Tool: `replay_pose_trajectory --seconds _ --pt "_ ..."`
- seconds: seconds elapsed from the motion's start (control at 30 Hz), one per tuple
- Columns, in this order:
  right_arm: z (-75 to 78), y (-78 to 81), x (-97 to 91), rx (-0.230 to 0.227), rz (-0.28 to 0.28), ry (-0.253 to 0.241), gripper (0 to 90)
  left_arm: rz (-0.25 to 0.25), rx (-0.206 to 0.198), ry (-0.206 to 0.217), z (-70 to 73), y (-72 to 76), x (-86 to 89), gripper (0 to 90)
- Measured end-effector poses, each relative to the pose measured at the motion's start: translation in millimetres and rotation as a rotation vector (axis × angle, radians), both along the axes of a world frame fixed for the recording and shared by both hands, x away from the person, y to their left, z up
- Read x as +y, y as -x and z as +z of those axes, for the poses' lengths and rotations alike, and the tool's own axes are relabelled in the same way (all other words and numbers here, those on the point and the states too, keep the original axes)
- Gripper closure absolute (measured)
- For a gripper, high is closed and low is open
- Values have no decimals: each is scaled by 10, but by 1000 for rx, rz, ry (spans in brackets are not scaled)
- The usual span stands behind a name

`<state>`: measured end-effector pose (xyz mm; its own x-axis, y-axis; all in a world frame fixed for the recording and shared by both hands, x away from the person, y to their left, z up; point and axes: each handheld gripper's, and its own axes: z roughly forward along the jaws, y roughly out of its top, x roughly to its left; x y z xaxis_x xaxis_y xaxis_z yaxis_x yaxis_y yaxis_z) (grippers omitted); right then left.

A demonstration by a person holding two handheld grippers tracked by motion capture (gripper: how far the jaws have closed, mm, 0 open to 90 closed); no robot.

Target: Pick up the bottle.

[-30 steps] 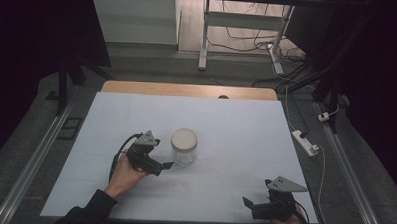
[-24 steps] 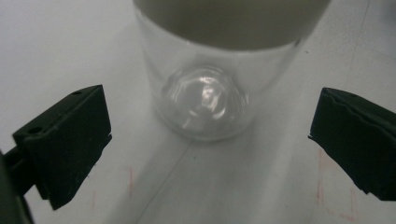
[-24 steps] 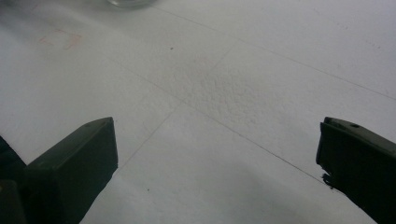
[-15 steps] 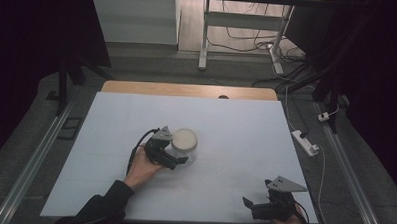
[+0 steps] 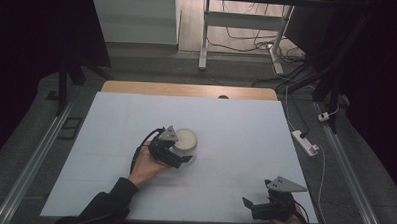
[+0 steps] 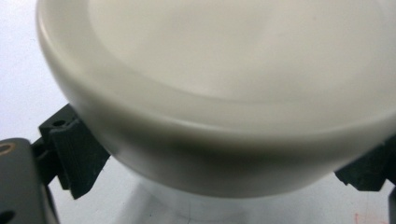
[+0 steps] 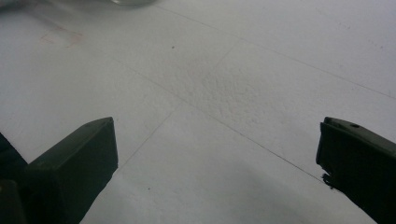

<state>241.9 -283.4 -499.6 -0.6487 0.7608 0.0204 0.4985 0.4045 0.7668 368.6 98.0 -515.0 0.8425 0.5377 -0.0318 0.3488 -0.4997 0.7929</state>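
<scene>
Now, at the counter:
Jar: a round white jar with a pale lid stands upright on the white counter, a little left of the middle and nearer the person's side than the far edge.
Jar close up: in the left gripper view its rounded lid looms large and blurred, with the paler body below it running down to the counter.
Left gripper: the left gripper is at the jar's near-left side, held in the person's left hand, with its grey three-cornered plate just beside the lid.
Left gripper state: its jaws stand to either side of the jar body under the lid, spread about as wide as the jar; I cannot tell whether they press on it or only flank it.
Right gripper: the right gripper sits low at the near-right corner of the counter, well apart from the jar, pointing left.
Right gripper state: its jaws are spread wide with bare counter between them.
Beyond the counter: a white power strip lies on the floor off the right edge.
</scene>
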Motion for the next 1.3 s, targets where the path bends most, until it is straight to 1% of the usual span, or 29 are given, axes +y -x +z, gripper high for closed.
replay_pose_trajectory --seconds 0.13,0.3,0.37,0.43,0.57,0.77,1.03,1.1,1.17,1.3 --pt "0 1 2 0 3 1 0 7 1 -6 9 8 -6 71" --pt "2 5 2 -3 6 3 0 31 6 -10 20 28 -24 73" --pt "2 6 2 -3 7 3 0 35 3 -12 22 37 -28 73" --pt "3 7 0 -4 8 2 0 26 3 -19 31 43 -29 73" --pt "3 8 0 -5 8 0 0 12 -10 -24 64 83 -35 73" --pt "5 12 1 -9 10 0 0 -12 -20 -17 158 168 -31 73" --pt "5 15 8 -11 14 4 0 -27 -7 -8 257 298 21 73" --pt "4 15 9 -11 15 5 0 -27 -4 -3 268 324 30 73" --pt "5 15 9 -11 15 5 0 -35 -4 -12 275 347 34 73" --pt "5 16 11 -11 17 6 0 -39 0 -12 280 391 23 73"
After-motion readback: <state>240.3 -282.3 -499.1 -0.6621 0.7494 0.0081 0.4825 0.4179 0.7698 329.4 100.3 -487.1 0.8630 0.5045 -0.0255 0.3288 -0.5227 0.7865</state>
